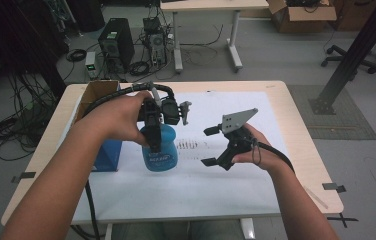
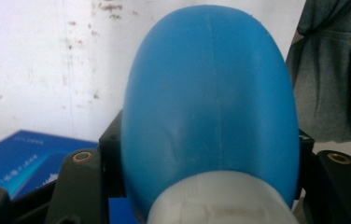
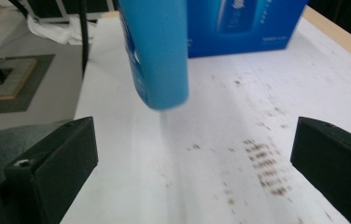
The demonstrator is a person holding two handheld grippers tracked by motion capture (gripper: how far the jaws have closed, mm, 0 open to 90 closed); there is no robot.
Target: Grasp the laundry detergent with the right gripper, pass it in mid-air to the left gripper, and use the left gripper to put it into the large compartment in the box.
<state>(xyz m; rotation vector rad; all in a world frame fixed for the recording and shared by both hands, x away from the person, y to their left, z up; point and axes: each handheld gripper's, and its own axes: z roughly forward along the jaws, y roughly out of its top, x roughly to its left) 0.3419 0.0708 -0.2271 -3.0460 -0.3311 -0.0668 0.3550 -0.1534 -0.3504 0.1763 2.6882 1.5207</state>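
Farthest left of the blue plastic bottle [image 1: 159, 149] sat an open brown cardboard box [image 1: 97, 93], and below it a dark blue carton [image 1: 108, 154] just beside the bottle. The left hand-held gripper [image 1: 154, 131] was clamped on the bottle near its white neck [image 2: 220, 198], jaws pressing both sides, and the bottle hung upright, its base seemingly just clear of the white paper sheet [image 1: 191, 185] covering the counter [image 1: 301, 150]; likely gripped high so the body stayed free. Right of the bottle, brown smudges [image 1: 188, 146] marked the paper. Then the right hand-held gripper [image 1: 209, 146], jaws wide apart, held nothing, facing the bottle, probably ready to take it or steady it.
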